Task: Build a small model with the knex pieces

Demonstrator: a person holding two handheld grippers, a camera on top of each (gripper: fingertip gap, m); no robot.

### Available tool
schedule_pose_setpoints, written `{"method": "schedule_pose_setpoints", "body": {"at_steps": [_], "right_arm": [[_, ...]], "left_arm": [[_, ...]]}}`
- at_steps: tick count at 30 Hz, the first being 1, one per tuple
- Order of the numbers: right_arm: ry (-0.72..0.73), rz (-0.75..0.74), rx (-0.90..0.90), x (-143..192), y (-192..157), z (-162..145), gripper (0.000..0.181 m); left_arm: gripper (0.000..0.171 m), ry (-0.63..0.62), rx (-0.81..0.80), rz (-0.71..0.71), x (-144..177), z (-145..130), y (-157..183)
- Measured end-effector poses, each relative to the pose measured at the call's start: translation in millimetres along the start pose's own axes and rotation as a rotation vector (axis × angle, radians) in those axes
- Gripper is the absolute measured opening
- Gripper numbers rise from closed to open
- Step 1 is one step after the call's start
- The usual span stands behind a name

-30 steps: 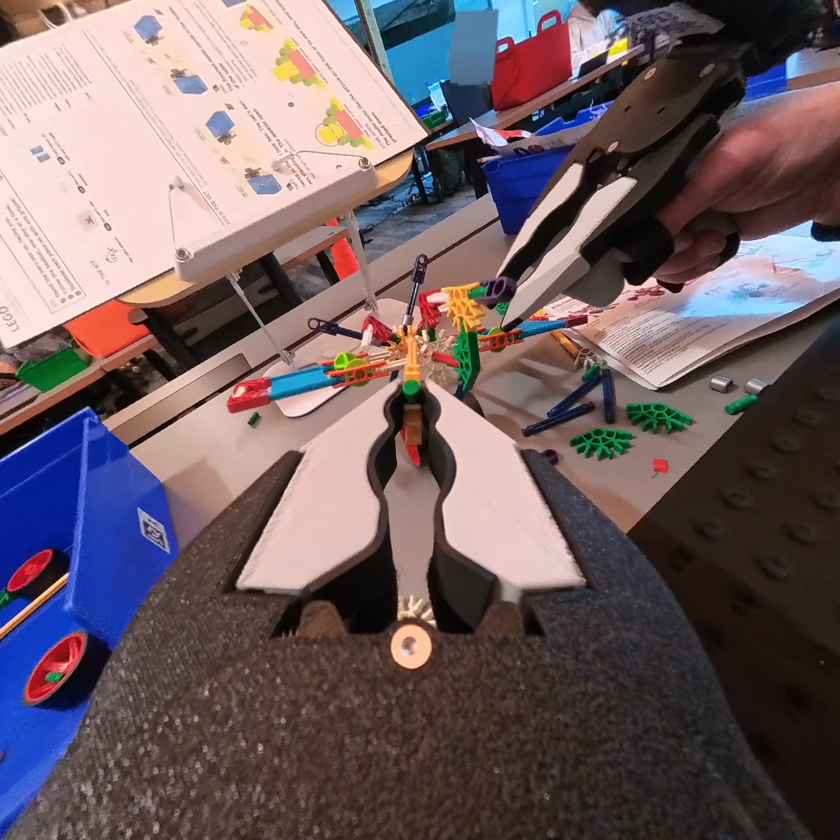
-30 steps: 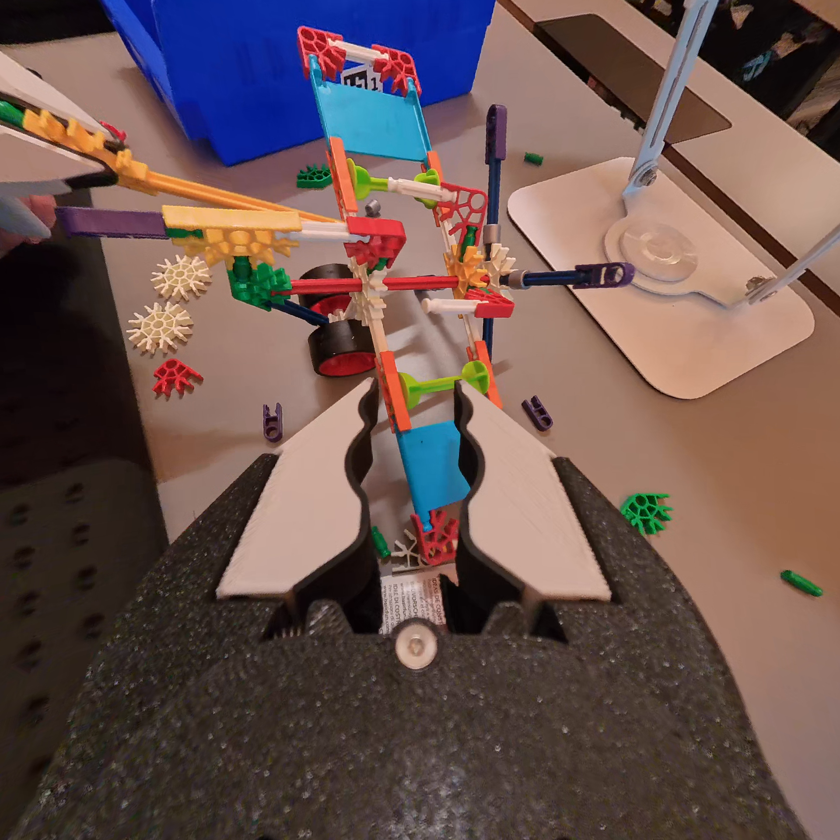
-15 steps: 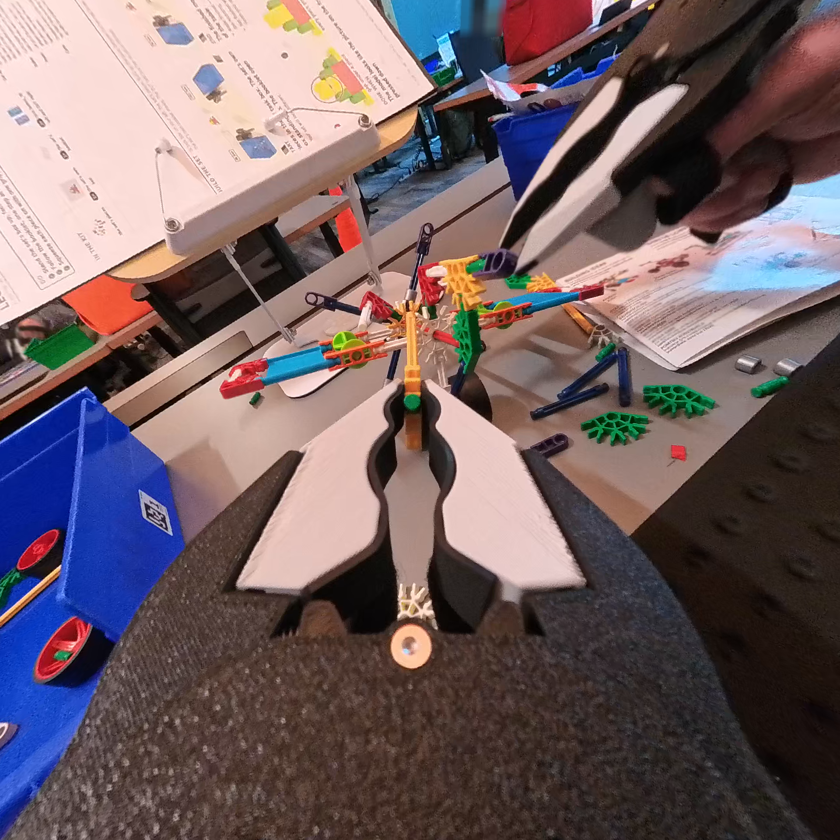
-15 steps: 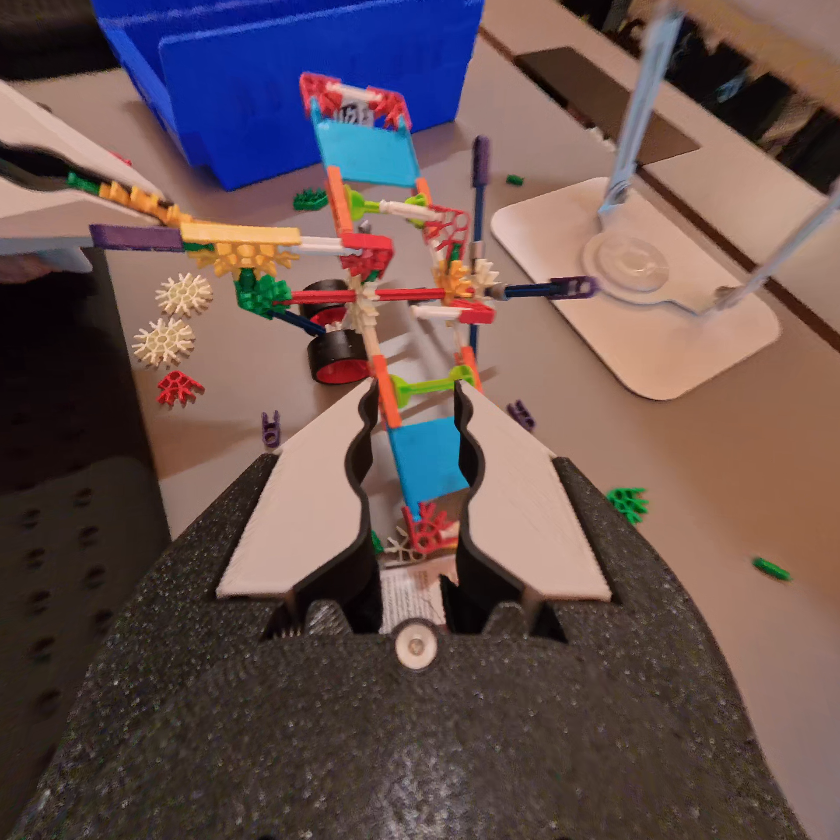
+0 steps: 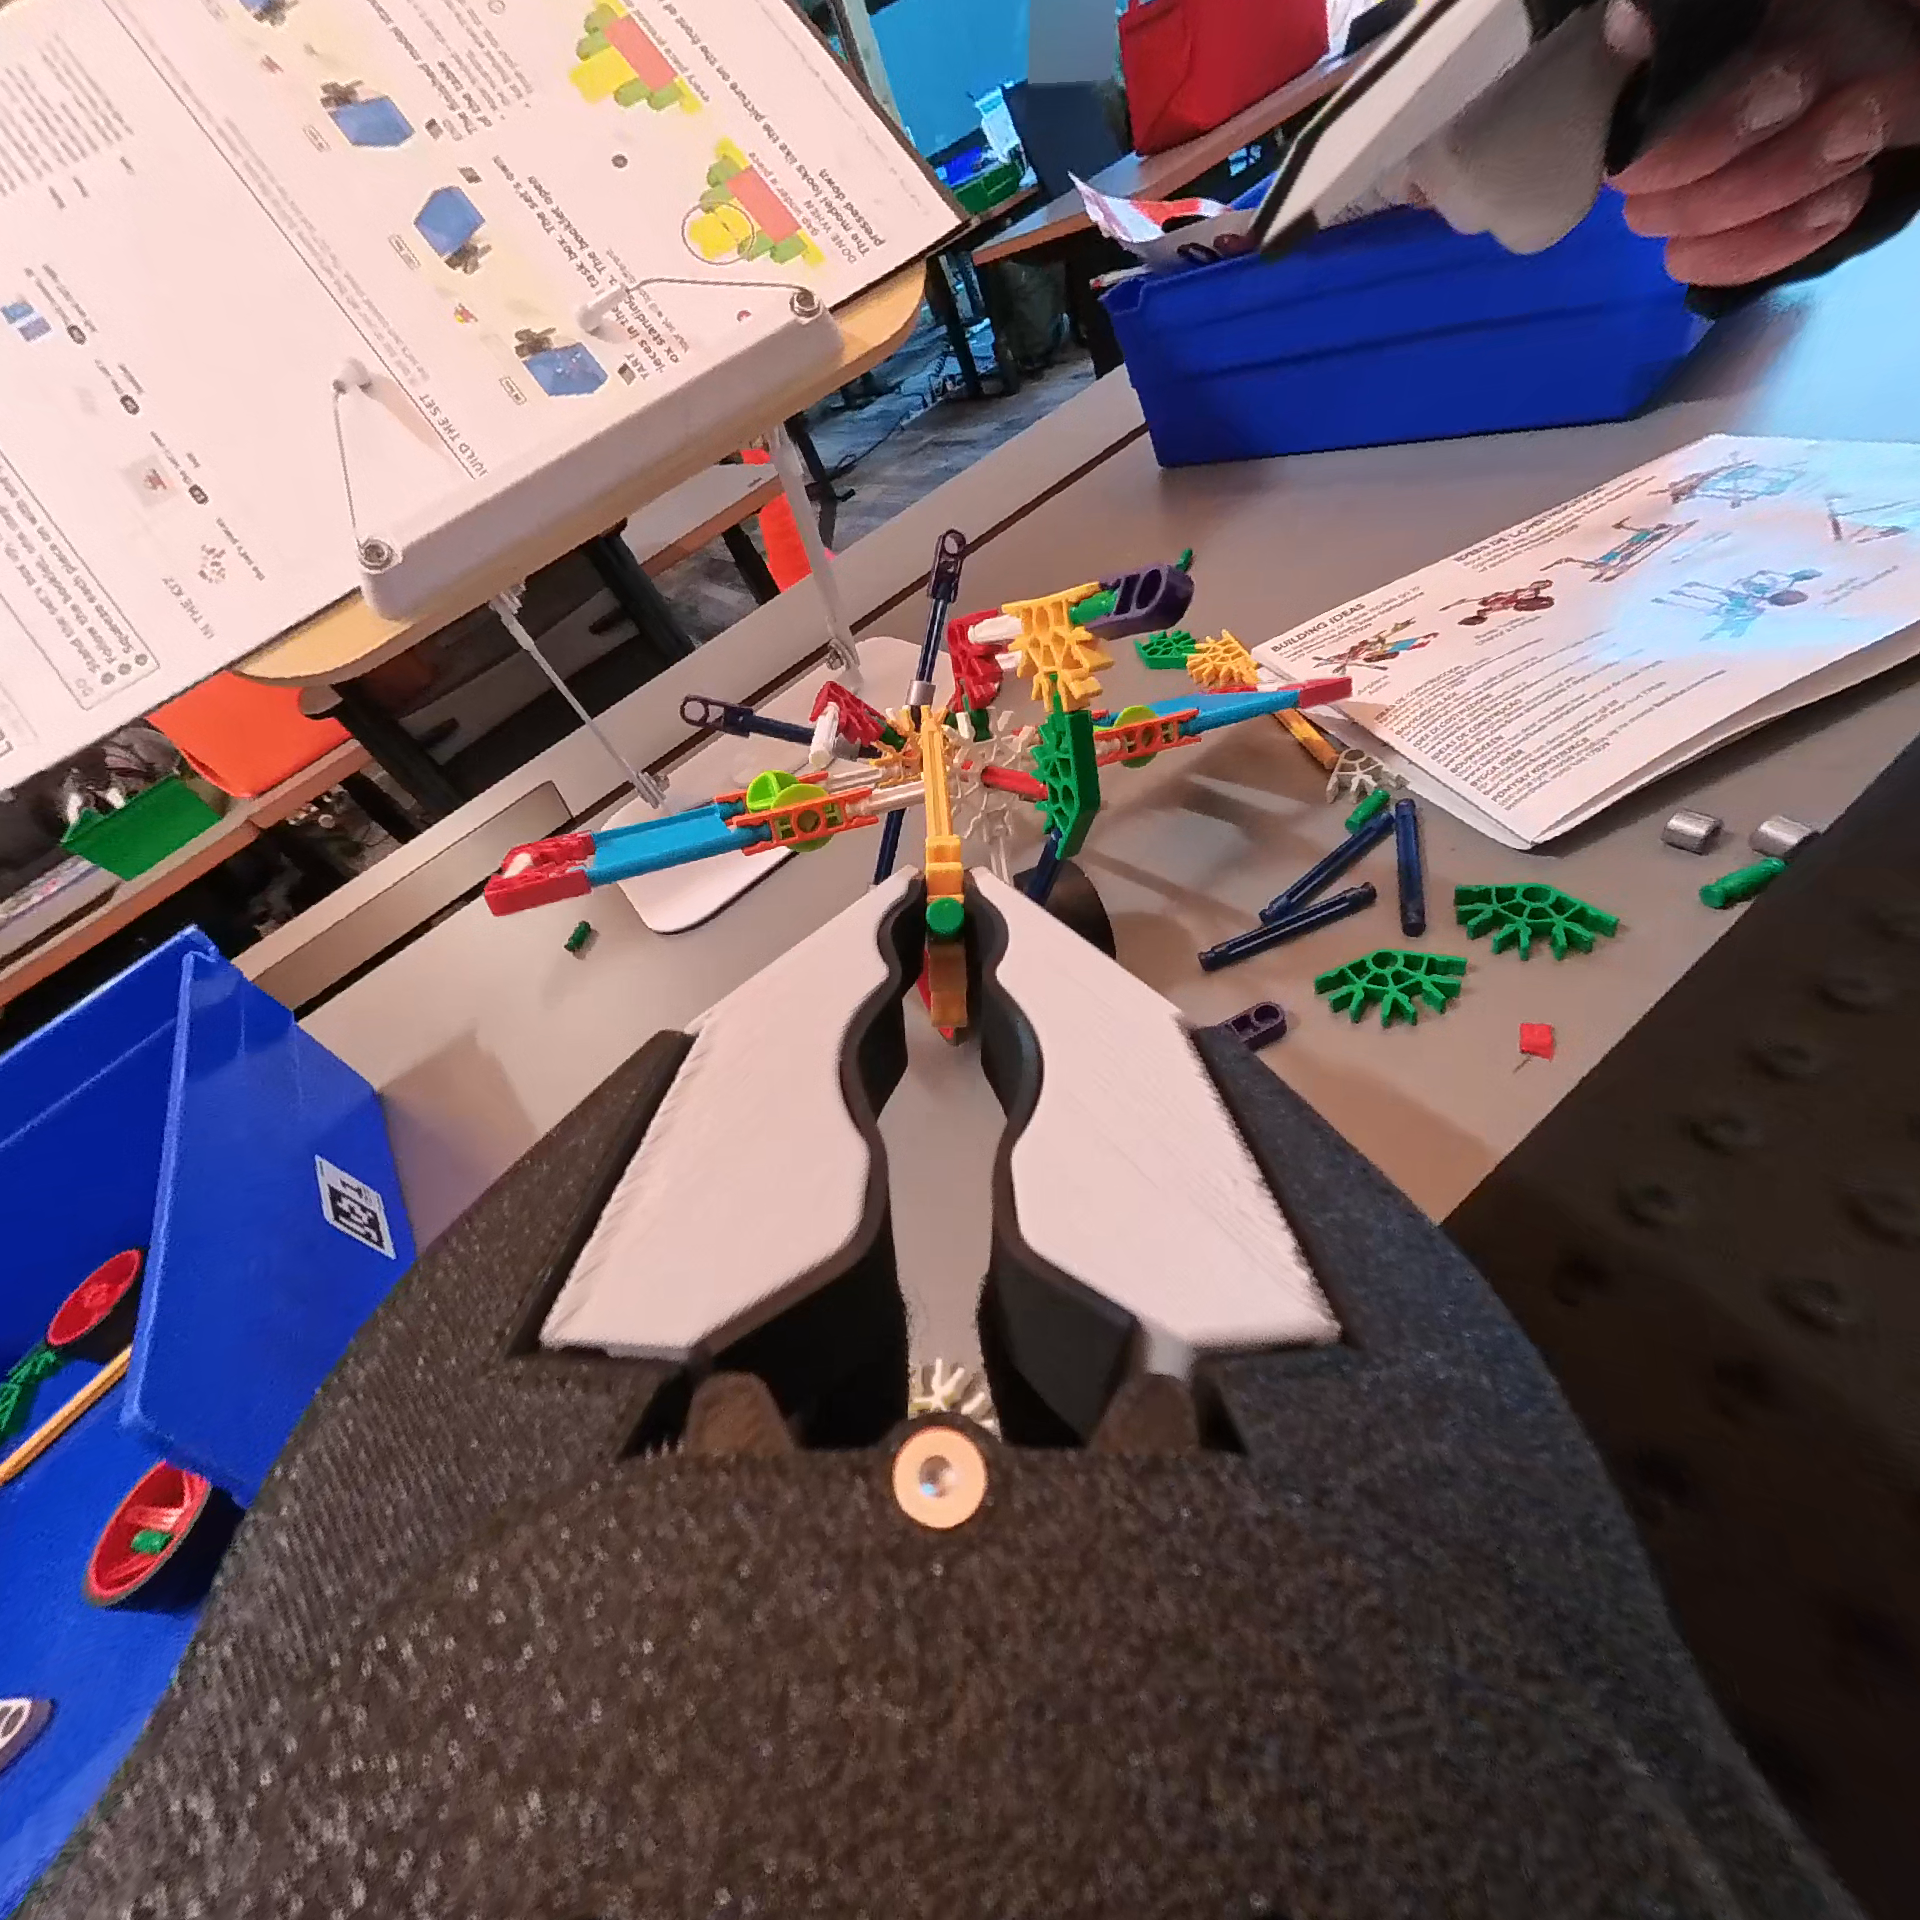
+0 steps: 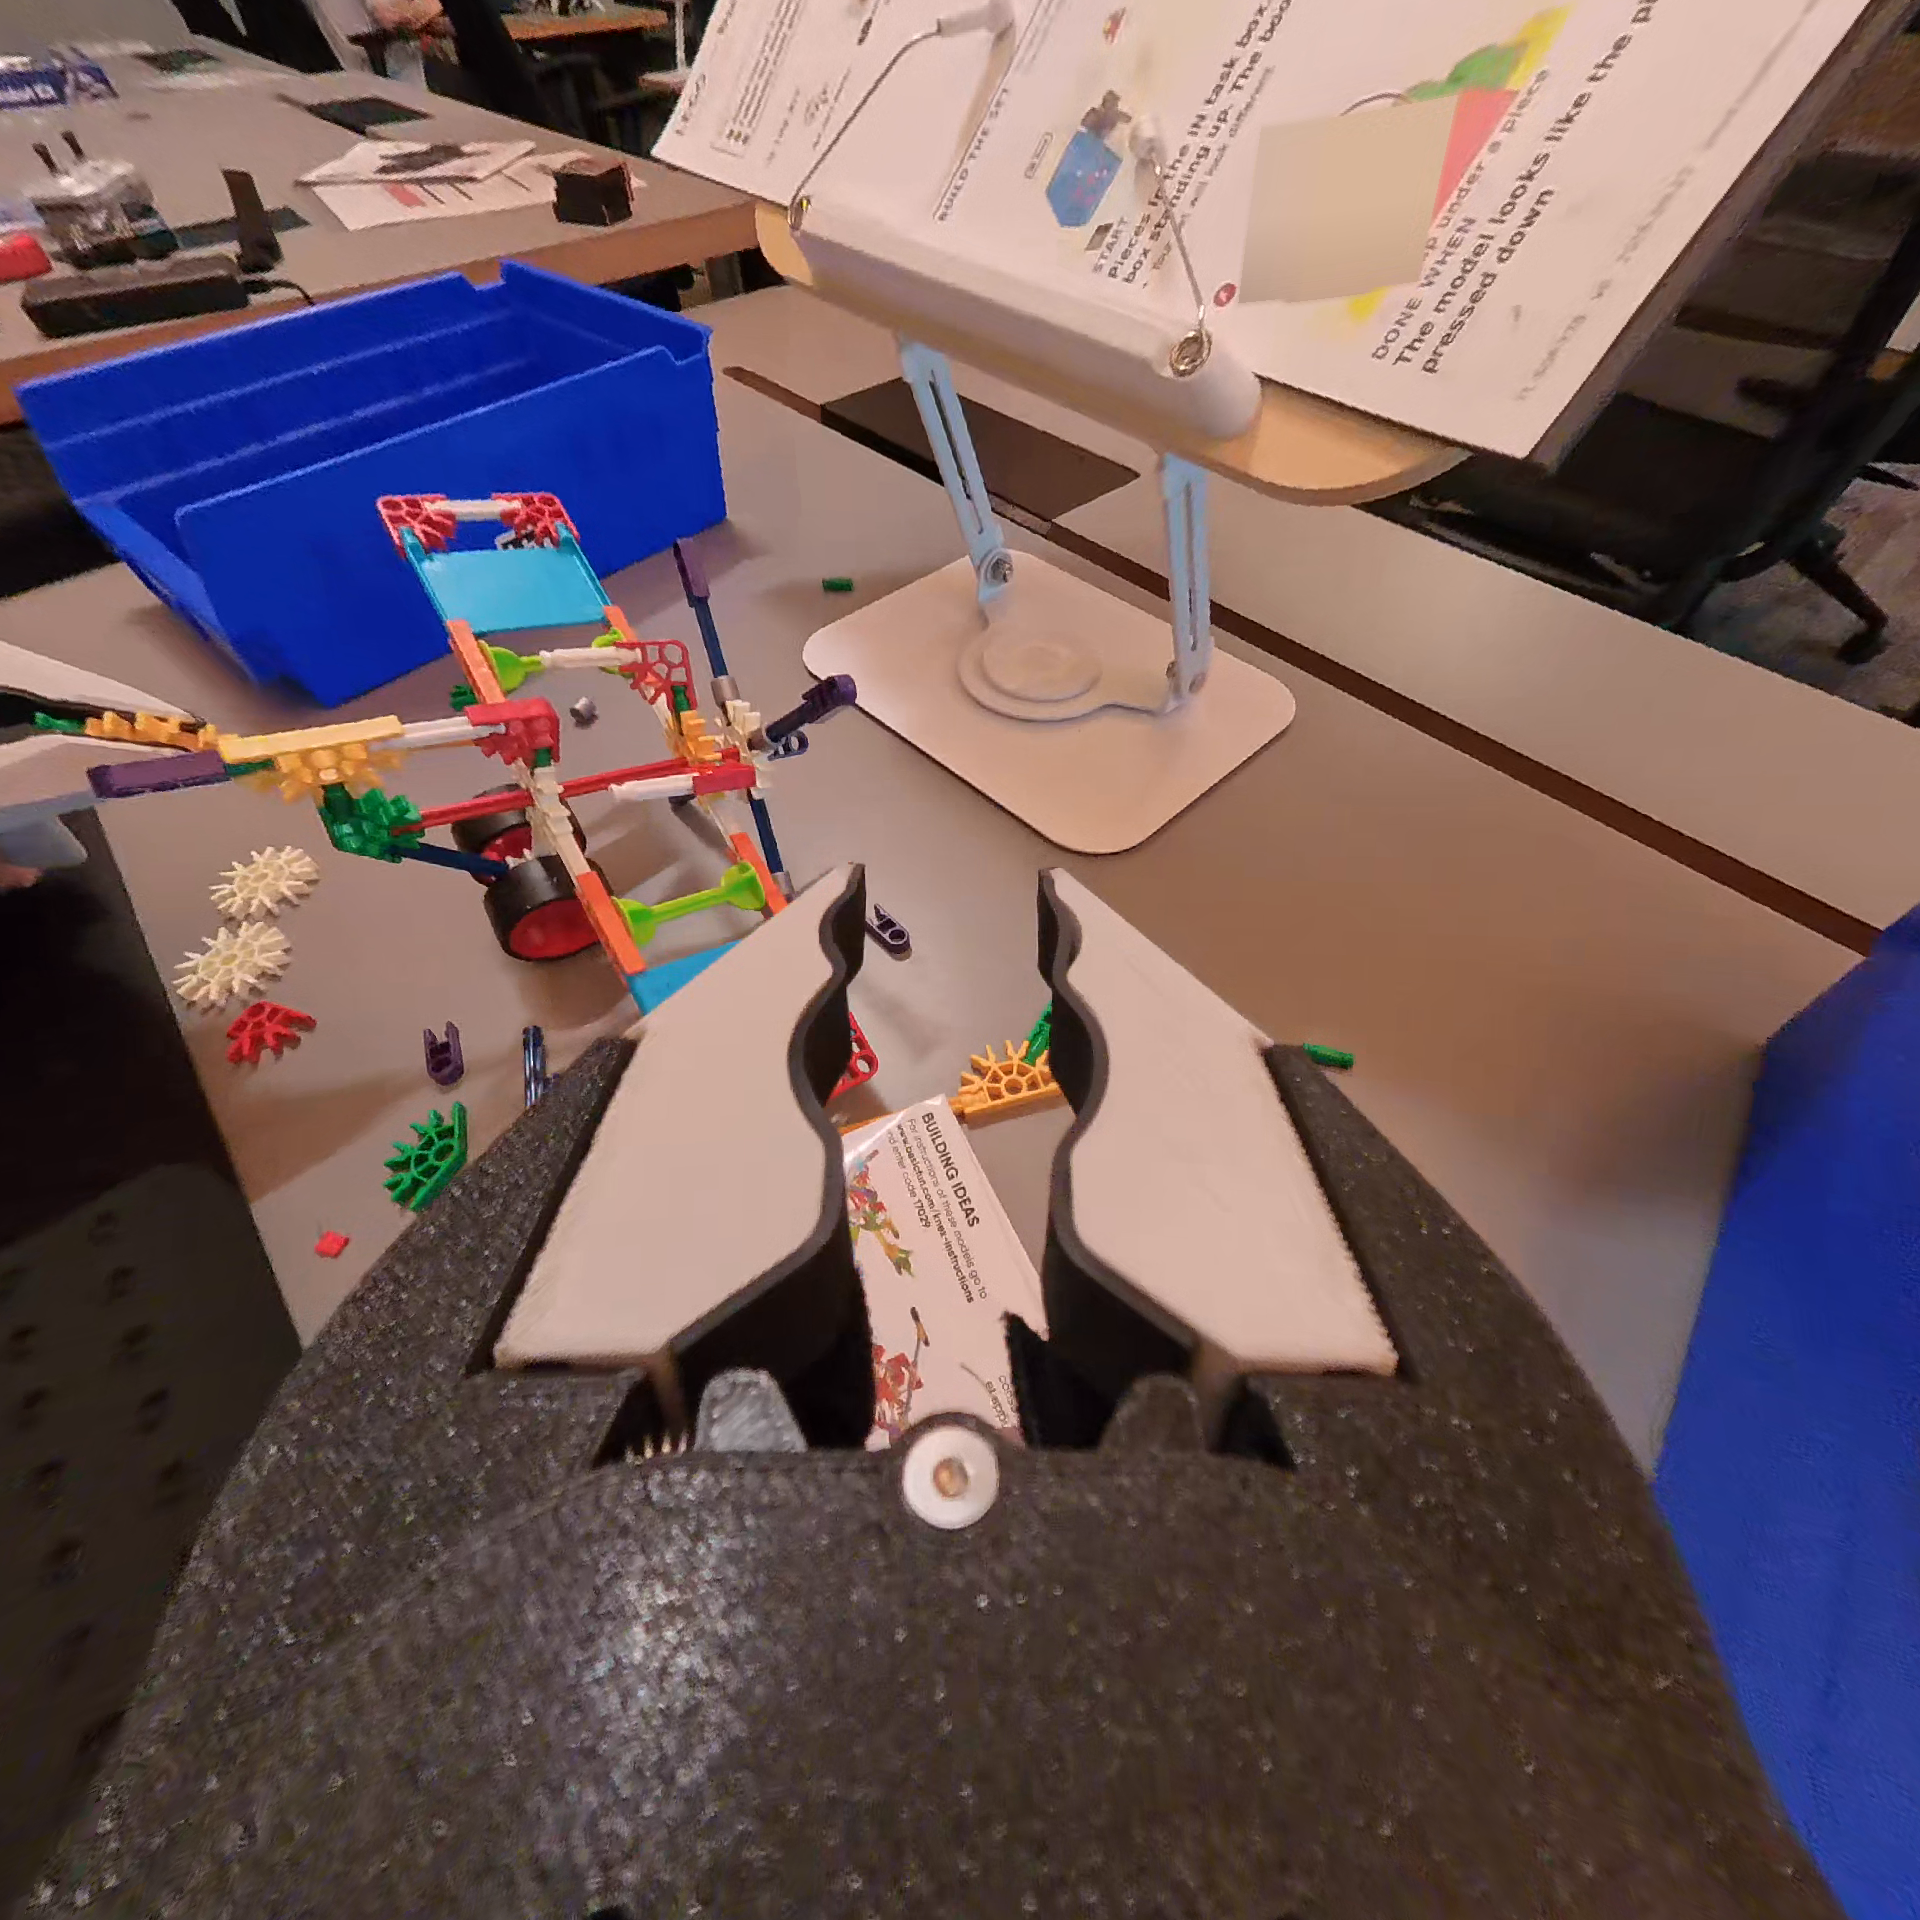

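A colourful rod-and-connector toy model (image 5: 1060, 769) with blue panels and black wheels stands on the grey table. My left gripper (image 5: 945, 883) is shut on the model's yellow rod (image 5: 938, 810) at its near end. In the right wrist view the model (image 6: 540, 727) is to the front left, with the left gripper (image 6: 135, 743) holding it at the left edge. My right gripper (image 6: 951, 883) is open and empty, raised above the table to the right of the model. It also shows in the left wrist view (image 5: 1283, 223) at the top right, held by a hand.
A tilted instruction board on a white stand (image 6: 1049, 707) overhangs the back. A blue bin (image 5: 208, 1143) with red wheels sits at the left and another blue bin (image 5: 1392, 332) at the far right. A leaflet (image 5: 1610, 665), green connectors (image 5: 1527, 920) and blue rods (image 5: 1320, 904) lie about. Left tips to right tips: about 25 cm.
My right gripper has drawn back and up off the model's blue panel end and now points right of it. My left gripper still holds the yellow rod.
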State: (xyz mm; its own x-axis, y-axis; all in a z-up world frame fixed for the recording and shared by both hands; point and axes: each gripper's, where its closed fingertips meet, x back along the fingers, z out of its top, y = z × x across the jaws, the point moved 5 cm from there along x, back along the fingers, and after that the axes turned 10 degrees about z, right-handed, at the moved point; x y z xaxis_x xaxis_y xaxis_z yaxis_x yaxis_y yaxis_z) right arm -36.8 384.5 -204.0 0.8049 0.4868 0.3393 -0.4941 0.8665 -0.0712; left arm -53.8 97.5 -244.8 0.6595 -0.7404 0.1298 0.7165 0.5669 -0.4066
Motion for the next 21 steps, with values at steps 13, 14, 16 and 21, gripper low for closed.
{"method": "schedule_pose_setpoints", "body": {"at_steps": [13, 14, 16, 21], "right_arm": [[-0.061, 0.051, 0.056, -25.1, -8.8, -1.4, 0.033], [-0.062, 0.054, 0.058, -26.3, -9.1, -1.1, 0.033], [-0.065, 0.059, 0.06, -28.1, -9.8, -1.0, 0.033], [-0.072, 0.072, 0.063, -30.9, -12.0, -2.0, 0.033]], "left_arm": [[0.005, 0.001, -0.05, -0.013, -2.4, 3.9, 5.5], [0.005, 0.0, -0.053, -0.012, -2.4, 3.9, 5.3], [0.006, 0.0, -0.053, -0.015, -2.5, 3.8, 5.3], [0.006, -0.001, -0.065, -0.015, -2.8, 4.5, 6.2]]}}
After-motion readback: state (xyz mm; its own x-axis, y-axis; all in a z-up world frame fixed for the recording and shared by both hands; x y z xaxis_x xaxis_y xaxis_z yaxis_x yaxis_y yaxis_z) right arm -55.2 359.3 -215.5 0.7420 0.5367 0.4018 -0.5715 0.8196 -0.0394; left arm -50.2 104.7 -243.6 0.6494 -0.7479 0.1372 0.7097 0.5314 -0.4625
